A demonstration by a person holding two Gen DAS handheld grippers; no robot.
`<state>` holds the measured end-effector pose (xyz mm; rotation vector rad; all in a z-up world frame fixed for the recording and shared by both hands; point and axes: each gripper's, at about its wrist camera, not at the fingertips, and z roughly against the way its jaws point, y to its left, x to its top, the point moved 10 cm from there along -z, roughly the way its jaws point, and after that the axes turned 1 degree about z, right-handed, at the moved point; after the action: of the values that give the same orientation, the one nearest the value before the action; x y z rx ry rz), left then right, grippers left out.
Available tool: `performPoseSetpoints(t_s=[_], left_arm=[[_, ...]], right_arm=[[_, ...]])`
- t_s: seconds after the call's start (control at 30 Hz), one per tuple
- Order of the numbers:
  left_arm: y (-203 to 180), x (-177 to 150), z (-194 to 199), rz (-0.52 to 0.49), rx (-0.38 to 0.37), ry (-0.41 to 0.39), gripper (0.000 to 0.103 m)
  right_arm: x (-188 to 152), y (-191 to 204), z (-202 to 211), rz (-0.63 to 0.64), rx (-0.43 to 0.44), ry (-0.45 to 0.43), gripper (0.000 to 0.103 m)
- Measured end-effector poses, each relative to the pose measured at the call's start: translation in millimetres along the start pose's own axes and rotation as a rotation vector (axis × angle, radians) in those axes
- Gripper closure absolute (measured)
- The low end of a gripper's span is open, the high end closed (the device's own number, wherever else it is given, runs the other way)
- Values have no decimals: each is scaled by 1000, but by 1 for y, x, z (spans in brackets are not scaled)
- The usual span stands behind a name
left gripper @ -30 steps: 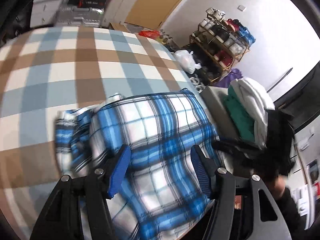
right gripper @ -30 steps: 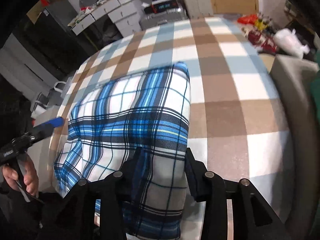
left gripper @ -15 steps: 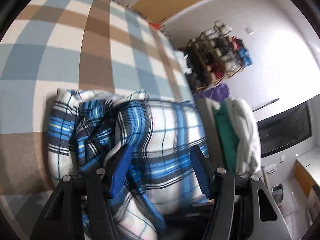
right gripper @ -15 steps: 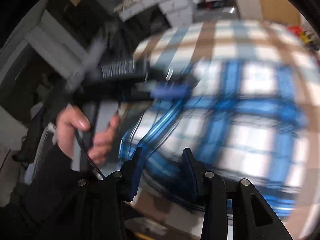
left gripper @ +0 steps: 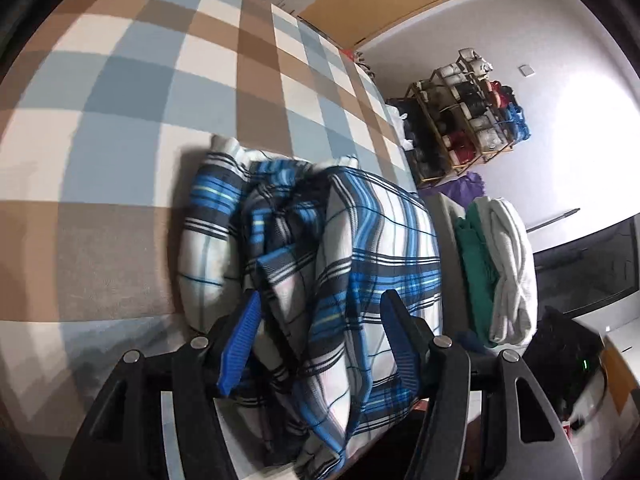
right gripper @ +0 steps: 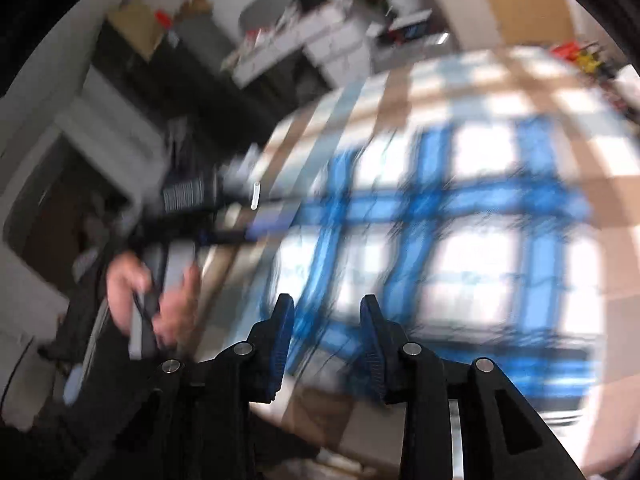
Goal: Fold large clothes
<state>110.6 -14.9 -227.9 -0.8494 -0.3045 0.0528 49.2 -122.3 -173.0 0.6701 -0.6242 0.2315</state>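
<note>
Left gripper (left gripper: 320, 340): I hold it half open, its blue pads straddling the bunched near edge of the blue plaid garment (left gripper: 360, 248). The cloth fills the gap; whether the pads press on it I cannot tell.

Right gripper (right gripper: 326, 336): narrower, with blurred plaid cloth showing between the fingers; a grip cannot be confirmed in this smeared view.

The garment lies directly ahead of the left gripper, at the near right edge of the checked bedspread (left gripper: 120, 120), its long axis running from near to far. Its left side is rumpled into loose rolls; its right side lies flatter. By my judgement the left gripper is the nearer to the untidy part, so the coming move rests on it.

Beyond the garment to the right, a folded pile (left gripper: 500, 264) of green and white clothes; the person's hand (right gripper: 160, 300) carries the left tool.
</note>
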Motion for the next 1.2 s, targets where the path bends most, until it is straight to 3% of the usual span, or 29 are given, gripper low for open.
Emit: performPoseSetpoints(t_s=[0.1, 0.17, 0.3, 0.4, 0.47, 0.53, 0.6, 0.67, 0.7, 0.87, 1.03, 1.2], left_arm=[[0, -1, -14, 22, -12, 27, 47], [-2, -2, -22, 30, -12, 40, 47], [-16, -2, -30, 5, -69, 59, 44], [-31, -8, -35, -11, -176, 125, 44], [-28, -5, -27, -18, -143, 144, 44], [-24, 4, -3, 6, -151, 98, 44], [-15, 20, 35, -32, -72, -35, 41], [-2, 32, 64, -45, -16, -158, 28], [6, 36, 67, -27, -4, -179, 23], [39, 28, 16, 98, -4, -11, 22], [10, 25, -4, 72, -148, 46, 22], [-5, 17, -15, 1, -159, 83, 22]], right_arm=[[26, -55, 21, -119, -165, -110, 52], [28, -97, 25, -230, -230, -126, 50], [-1, -129, -7, -399, -166, -21, 50], [-3, -121, -7, -330, -189, -13, 51], [-5, -117, -8, -299, -206, -7, 51], [-6, -116, -8, -305, -195, -10, 51], [-8, -120, -2, -335, -164, -18, 51], [-6, -125, -3, -355, -137, -24, 51], [-8, -127, 0, -366, -126, -24, 51], [-5, -124, 1, -369, -125, -23, 50], [-6, -122, 0, -351, -126, -16, 49], [-5, -119, -4, -330, -137, -5, 48]])
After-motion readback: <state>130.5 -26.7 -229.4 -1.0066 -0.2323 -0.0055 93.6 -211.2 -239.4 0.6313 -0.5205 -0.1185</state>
